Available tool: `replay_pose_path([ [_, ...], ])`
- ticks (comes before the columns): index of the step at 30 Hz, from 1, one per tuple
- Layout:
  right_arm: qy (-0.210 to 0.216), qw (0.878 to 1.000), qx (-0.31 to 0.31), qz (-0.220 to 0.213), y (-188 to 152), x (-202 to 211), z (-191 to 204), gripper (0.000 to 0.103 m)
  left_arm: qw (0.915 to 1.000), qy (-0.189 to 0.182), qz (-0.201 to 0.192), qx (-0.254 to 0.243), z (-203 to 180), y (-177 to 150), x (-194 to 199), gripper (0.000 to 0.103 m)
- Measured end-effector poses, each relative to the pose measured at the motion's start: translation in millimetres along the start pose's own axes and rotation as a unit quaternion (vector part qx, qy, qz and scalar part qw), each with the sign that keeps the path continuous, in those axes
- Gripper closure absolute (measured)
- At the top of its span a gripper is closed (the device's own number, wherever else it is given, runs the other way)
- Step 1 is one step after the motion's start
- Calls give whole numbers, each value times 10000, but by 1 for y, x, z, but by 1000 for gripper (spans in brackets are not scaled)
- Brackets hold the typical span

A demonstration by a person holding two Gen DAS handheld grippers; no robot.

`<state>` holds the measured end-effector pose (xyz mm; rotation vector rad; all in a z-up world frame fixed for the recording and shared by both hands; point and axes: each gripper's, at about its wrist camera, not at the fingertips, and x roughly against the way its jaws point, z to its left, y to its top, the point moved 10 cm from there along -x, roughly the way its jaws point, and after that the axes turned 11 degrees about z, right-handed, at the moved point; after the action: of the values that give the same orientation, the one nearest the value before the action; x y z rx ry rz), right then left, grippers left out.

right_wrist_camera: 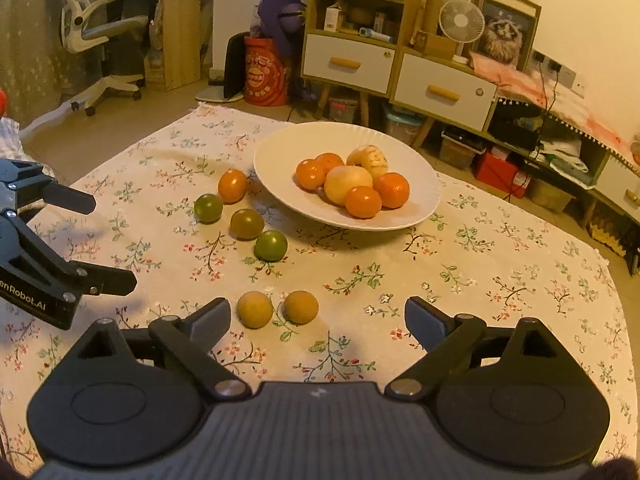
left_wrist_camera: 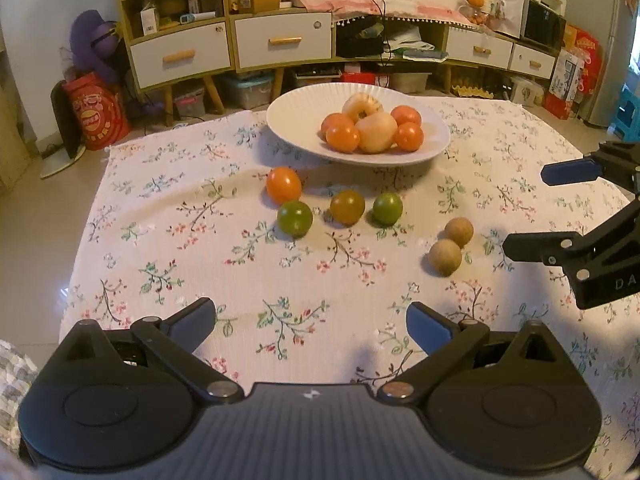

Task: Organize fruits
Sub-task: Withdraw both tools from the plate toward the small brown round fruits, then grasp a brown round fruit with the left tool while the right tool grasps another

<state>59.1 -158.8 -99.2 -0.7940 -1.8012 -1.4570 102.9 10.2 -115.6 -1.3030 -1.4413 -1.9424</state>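
Note:
A white plate holds several orange tomatoes and two pale yellow fruits. On the floral cloth lie an orange tomato, a green tomato, a brownish tomato, another green tomato and two tan round fruits. My left gripper is open and empty, short of the tomatoes. My right gripper is open and empty, just behind the tan fruits.
The floral tablecloth covers the table. Behind the table stand a wooden drawer cabinet, a red bag and an office chair.

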Motion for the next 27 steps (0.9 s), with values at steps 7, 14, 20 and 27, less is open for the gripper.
replay_pose_path([
  [7,84,9997,216,28,-8,-5,10,7,10000,-61,-17,19,1,-9,-7,14],
  [14,392,9986,339,-78,-15,-7,17,5,9999,-3,-118,-68,4,-15,-13,14],
  [20,549,9982,239,-25,-18,-11,16,2,9998,-61,-192,-25,7,-14,-17,14],
  [27,554,9983,155,39,-21,-19,12,2,9998,-72,-184,-34,6,-12,-26,14],
])
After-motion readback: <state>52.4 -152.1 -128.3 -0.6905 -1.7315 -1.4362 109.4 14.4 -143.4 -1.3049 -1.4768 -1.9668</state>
